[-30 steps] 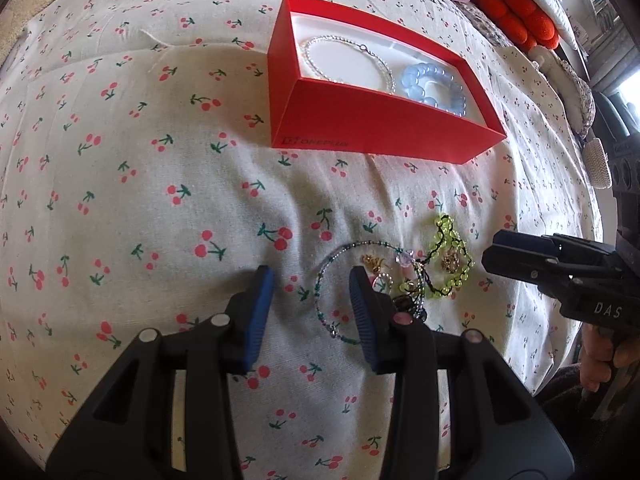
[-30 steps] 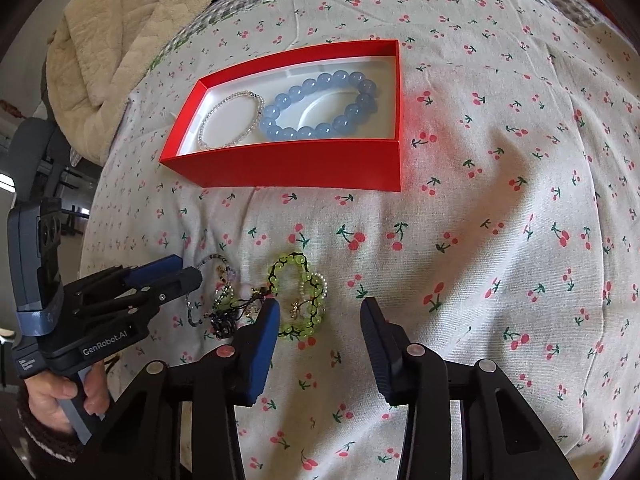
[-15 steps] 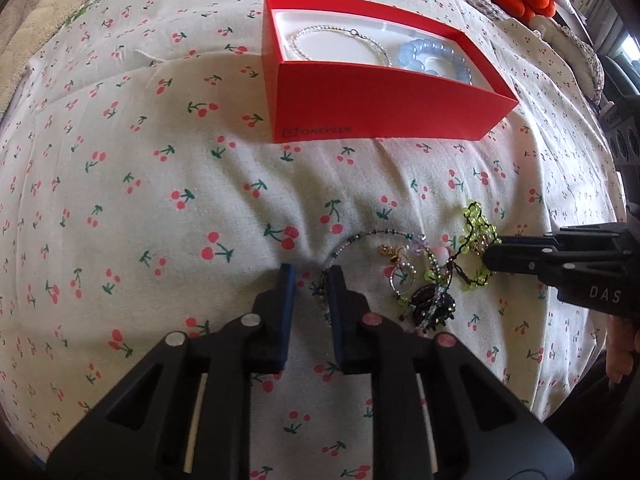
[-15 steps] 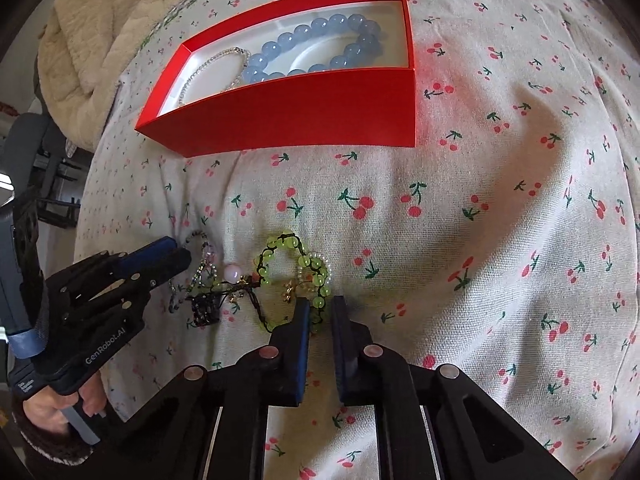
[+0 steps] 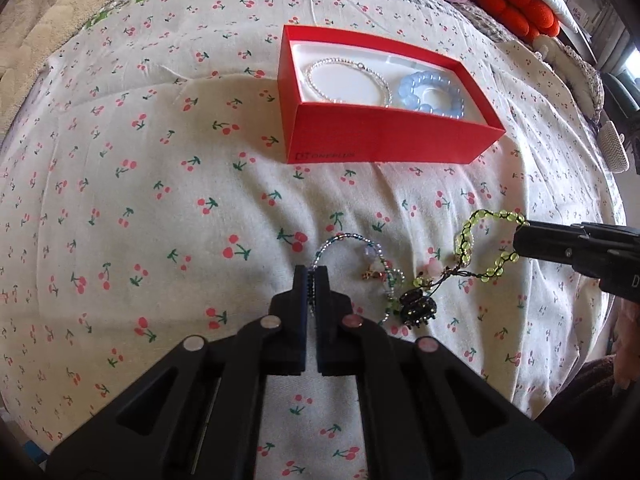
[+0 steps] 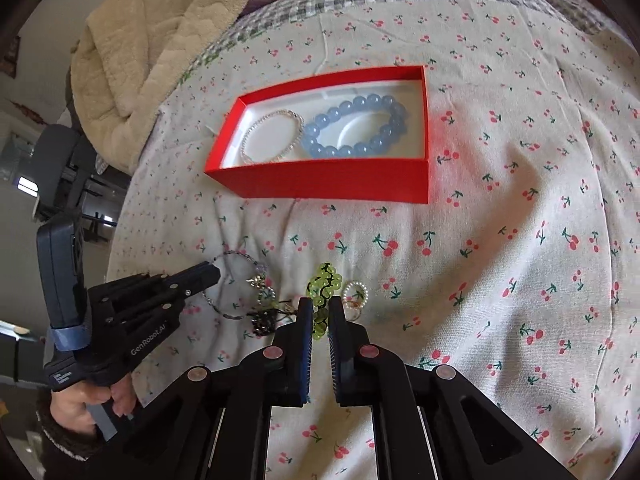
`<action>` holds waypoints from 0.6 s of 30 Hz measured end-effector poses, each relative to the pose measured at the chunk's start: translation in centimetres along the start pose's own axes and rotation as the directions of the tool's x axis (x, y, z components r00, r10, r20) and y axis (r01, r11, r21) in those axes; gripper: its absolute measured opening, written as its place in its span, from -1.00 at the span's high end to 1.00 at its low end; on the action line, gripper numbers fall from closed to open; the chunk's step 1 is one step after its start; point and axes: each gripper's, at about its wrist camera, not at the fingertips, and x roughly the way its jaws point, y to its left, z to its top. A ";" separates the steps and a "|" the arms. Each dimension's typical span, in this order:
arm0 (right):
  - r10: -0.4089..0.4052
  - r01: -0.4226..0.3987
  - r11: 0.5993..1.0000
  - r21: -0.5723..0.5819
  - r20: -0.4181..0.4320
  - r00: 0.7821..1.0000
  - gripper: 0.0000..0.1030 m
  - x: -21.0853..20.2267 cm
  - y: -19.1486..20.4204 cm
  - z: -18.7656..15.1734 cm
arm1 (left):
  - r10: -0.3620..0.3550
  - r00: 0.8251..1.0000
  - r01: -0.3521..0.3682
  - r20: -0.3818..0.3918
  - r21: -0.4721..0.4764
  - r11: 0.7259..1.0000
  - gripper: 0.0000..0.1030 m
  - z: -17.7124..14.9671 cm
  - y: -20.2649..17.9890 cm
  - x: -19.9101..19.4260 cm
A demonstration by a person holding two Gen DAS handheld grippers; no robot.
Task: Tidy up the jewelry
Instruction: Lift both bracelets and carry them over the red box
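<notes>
Left gripper [image 5: 311, 276] has its jaws together, pinched on the thin beaded chain [image 5: 344, 240]; the chain loops up from the tips and arcs off to the right of them. Right gripper [image 6: 320, 308] is clamped on the green bead bracelet [image 6: 324, 280], beads sandwiched between the blue pads, a bunch of them sticking out just past the tips. Both sets of jaws have just been closing, each with its string between them.

From the left wrist view the green bracelet [image 5: 490, 240] hangs as a loop from the right gripper's tip, which sits well to the right of the left one. Its dark cord runs down to a tangle between the two tools: a dark clustered piece [image 5: 416, 308], a pink bead [image 5: 434, 266], small gold charm bits. The tangle looks linked to both strings; how exactly, cannot tell.

A small pearl ring [image 6: 355, 292] lies on the cloth just right of the right gripper's tips.

Red box [image 5: 384, 148] sits open ahead of both tools, well apart from them. Inside: thin white bead bracelet [image 5: 348, 80] and chunky blue bead bracelet [image 5: 432, 94], side by side, touching or nearly so.

All on a cherry-print cloth [image 5: 160, 200]. A hand [image 6: 92, 404] grips the left gripper's handle, in the right wrist view's lower left.
</notes>
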 end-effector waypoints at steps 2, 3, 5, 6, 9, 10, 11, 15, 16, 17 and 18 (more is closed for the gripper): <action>0.021 -0.020 1.000 -0.008 0.023 1.000 0.85 -0.7 0.7 0.3 | -0.009 1.000 0.008 0.020 0.003 1.000 0.93 0.1 -0.1 -0.8; 0.027 -0.026 1.000 -0.013 0.035 0.999 0.85 -1.1 0.9 0.3 | -0.010 1.000 0.010 0.030 0.005 1.000 0.93 0.1 -0.2 -1.2; 0.036 -0.035 0.999 -0.022 0.053 0.998 0.86 -1.8 1.4 0.6 | -0.012 0.999 0.012 0.046 0.009 1.000 0.93 0.4 -0.6 -1.9; 0.042 -0.041 0.999 -0.024 0.060 0.997 0.86 -1.9 1.8 0.7 | -0.017 0.998 0.016 0.053 0.009 1.000 0.93 0.5 -0.8 -2.1; 0.056 -0.053 0.998 -0.031 0.086 0.995 0.86 -2.8 2.3 1.1 | -0.026 0.996 0.025 0.080 0.015 1.000 0.93 1.0 -1.2 -3.1; 0.057 -0.054 0.998 -0.034 0.096 0.994 0.86 -2.9 2.7 1.2 | -0.029 0.996 0.028 0.089 0.017 0.999 0.93 1.5 -2.0 -3.2; 0.056 -0.052 0.998 -0.036 0.106 0.993 0.86 -3.1 2.8 1.3 | -0.035 0.995 0.034 0.098 0.017 0.999 0.93 1.7 -2.3 -3.4; 0.062 -0.058 0.998 -0.029 0.139 0.988 0.86 -4.0 3.1 1.8 | -0.054 0.990 0.053 0.131 0.013 0.999 0.93 2.6 -2.8 -4.5; 0.064 -0.060 0.998 -0.027 0.148 0.987 0.86 -4.4 3.0 2.0 | -0.057 0.989 0.056 0.139 0.012 0.998 0.93 2.8 -2.8 -4.7; 0.066 -0.063 0.998 -0.024 0.160 0.985 0.86 -4.7 2.9 2.1 | -0.058 0.987 0.057 0.147 0.010 0.998 0.93 3.0 -3.0 -5.0; 0.069 -0.067 0.998 -0.021 0.171 0.983 0.86 -5.1 2.8 2.3 | -0.060 0.986 0.060 0.155 0.007 0.998 0.93 3.2 -3.0 -5.2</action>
